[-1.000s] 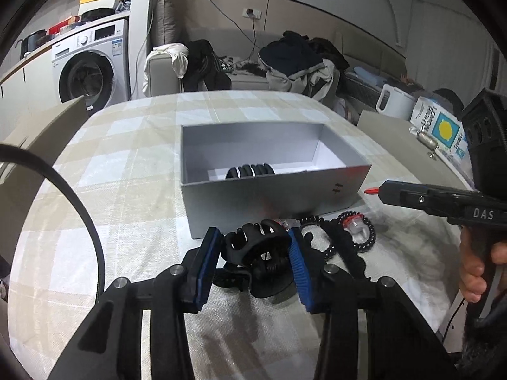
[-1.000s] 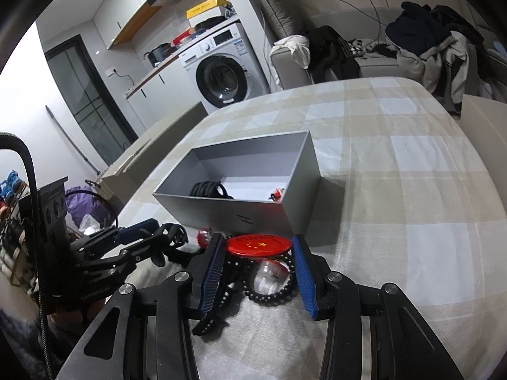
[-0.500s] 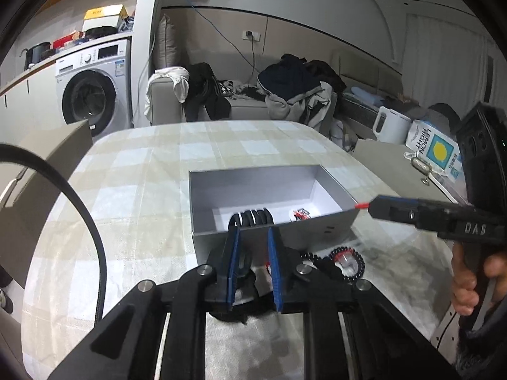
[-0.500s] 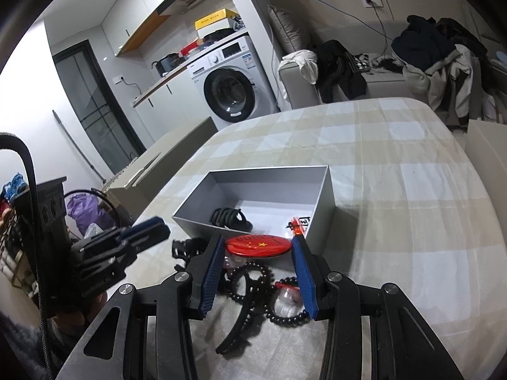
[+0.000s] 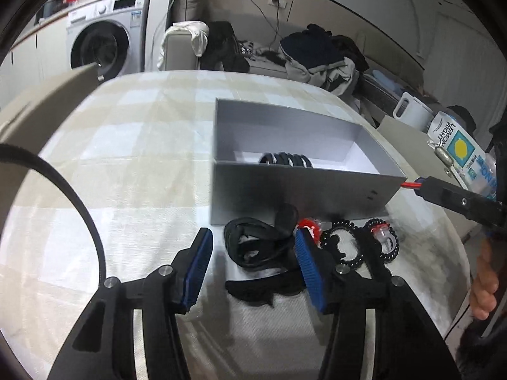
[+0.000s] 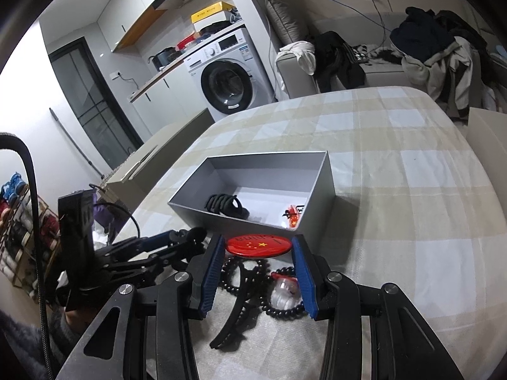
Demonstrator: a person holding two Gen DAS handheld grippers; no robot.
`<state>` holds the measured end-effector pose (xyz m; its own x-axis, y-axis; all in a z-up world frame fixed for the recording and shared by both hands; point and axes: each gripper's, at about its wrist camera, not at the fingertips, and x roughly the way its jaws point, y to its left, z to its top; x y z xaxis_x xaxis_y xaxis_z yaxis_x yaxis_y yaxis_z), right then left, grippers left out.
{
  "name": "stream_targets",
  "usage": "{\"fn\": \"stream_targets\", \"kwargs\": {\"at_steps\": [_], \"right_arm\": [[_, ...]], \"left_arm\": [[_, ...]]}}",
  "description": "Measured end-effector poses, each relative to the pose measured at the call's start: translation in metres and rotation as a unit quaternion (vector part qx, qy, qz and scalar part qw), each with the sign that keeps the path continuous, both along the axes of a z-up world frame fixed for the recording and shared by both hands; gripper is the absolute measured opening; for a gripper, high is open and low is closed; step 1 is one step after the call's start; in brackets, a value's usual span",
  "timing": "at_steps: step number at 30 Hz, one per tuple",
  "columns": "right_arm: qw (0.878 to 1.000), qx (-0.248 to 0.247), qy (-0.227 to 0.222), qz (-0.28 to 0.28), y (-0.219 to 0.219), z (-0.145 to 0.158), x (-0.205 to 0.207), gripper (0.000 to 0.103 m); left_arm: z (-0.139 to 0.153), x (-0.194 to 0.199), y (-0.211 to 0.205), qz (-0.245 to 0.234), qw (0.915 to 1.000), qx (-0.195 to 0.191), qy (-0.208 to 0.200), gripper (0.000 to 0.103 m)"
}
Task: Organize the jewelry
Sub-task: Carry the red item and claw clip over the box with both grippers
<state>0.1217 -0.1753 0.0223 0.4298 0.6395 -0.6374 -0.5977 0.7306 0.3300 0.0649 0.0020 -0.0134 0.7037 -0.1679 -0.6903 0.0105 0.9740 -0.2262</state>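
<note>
A grey open box stands on the checked tablecloth with black hair ties inside. In front of it a black claw clip lies on the cloth between the jaws of my left gripper, which are opening. Its left pad stands clear of the clip; the right pad is at the clip's edge. My right gripper is shut on a red oval badge, held just in front of the box. Black bead bracelets and another black clip lie below it.
A small red item lies in the box's near right corner. Coiled ties and beads sit right of the claw clip. A washing machine and a sofa with clothes stand behind the table. A hand holds the right gripper.
My left gripper's jaws narrowed almost shut half a second ago and now stand wide again, lower, around the claw clip on the cloth. My right gripper keeps the red badge.
</note>
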Motion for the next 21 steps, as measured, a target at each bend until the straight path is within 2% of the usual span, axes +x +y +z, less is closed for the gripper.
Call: {"fn": "stream_targets", "kwargs": {"at_steps": [3,4,5,10,11,14,15,21], "right_arm": [[1.000,-0.001,0.000,-0.002,-0.001,0.000,0.001,0.042],[1.000,-0.001,0.000,-0.002,-0.001,0.000,0.001,0.042],[1.000,0.000,0.000,-0.002,-0.001,0.000,0.001,0.042],[1.000,0.004,-0.001,0.001,0.000,0.002,0.002,0.042],[1.000,0.005,-0.002,0.002,0.000,0.002,0.002,0.042],[1.000,0.009,-0.004,0.005,0.002,0.004,0.003,0.042],[1.000,0.010,-0.005,0.007,0.003,0.005,0.003,0.042],[1.000,0.013,-0.012,0.011,0.007,0.010,0.003,0.042]], "left_arm": [[0.000,0.002,-0.003,-0.009,0.9999,-0.002,0.007,0.048],[0.001,0.001,-0.004,-0.012,0.9999,-0.002,0.007,0.043],[0.002,-0.002,-0.004,-0.014,0.9999,-0.002,0.004,0.042],[0.012,-0.016,-0.006,-0.014,0.9996,0.005,-0.026,0.042],[0.016,-0.021,-0.005,-0.010,0.9993,0.003,-0.037,0.035],[0.028,-0.026,-0.001,-0.005,0.9981,-0.003,-0.061,0.034],[0.033,-0.027,-0.001,-0.004,0.9975,-0.001,-0.070,0.031],[0.044,-0.025,0.001,-0.006,0.9957,-0.002,-0.092,0.031]]}}
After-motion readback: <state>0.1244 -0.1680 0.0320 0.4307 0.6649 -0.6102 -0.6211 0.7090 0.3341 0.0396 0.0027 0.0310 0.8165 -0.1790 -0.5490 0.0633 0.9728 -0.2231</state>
